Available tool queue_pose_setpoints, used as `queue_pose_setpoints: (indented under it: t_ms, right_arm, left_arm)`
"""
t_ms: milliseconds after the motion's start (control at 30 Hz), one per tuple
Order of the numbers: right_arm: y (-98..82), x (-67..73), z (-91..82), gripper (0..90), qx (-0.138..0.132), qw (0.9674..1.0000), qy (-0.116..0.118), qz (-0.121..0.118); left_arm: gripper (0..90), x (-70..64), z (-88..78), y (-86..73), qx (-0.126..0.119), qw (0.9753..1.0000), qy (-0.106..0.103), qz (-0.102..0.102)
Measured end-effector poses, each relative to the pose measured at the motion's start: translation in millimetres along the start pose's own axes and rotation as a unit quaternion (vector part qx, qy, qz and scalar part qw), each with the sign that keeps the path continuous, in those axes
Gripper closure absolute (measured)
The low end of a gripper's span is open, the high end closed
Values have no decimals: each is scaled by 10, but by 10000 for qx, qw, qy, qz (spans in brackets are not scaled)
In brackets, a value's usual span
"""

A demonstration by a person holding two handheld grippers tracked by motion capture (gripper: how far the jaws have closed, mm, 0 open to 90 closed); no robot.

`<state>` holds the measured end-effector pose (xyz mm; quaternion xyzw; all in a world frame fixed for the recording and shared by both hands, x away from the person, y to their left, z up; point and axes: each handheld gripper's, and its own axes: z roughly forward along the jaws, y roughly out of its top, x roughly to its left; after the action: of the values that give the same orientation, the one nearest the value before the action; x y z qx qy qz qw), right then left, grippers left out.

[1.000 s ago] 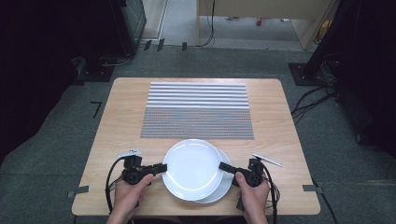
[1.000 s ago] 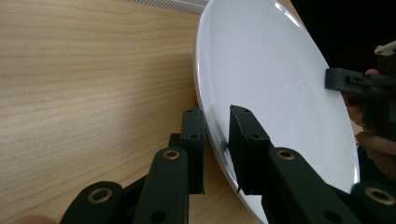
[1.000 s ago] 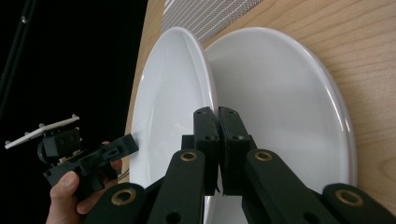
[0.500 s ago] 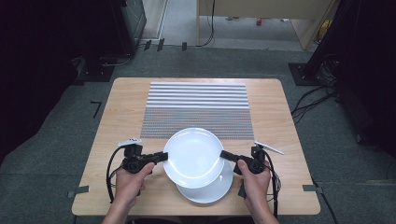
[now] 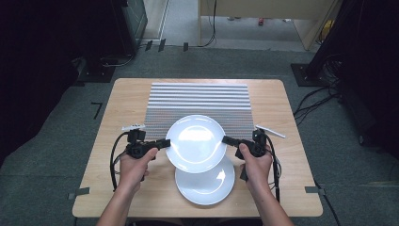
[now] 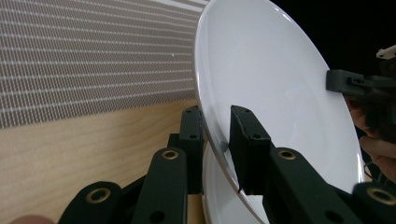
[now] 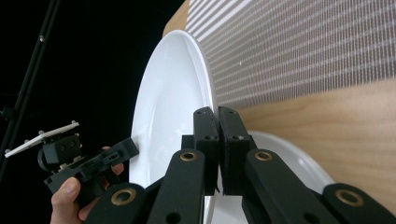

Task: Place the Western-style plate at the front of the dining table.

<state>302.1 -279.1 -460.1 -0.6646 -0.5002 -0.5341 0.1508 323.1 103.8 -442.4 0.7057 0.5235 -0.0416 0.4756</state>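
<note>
The left gripper [image 5: 163, 143] and right gripper [image 5: 227, 140] were each clamped tight on opposite rims of the upper plate [image 5: 196, 142], presumably to keep it level. It hung above the lower plate [image 5: 207, 186], near the striped mat [image 5: 200, 101].

Striped mat [image 5: 200, 101] on wooden table [image 5: 117, 108]

A striped mat [image 5: 200, 106] lies on the far half of the table [image 5: 291, 141]. In front of it, a plate [image 5: 196, 143] is held between the left gripper [image 5: 162, 143] and right gripper [image 5: 229, 140], above a second plate [image 5: 207, 186] near the table's front edge.
</note>
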Motion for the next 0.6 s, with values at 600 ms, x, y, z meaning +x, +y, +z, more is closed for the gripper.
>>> queue_pose_setpoints:
  t_ms: [600]
  right_arm:
    - [652, 298, 70, 879, -122, 9985, -195, -495]
  left_arm:
    - [744, -48, 196, 513, -79, 9999, 110, -14]
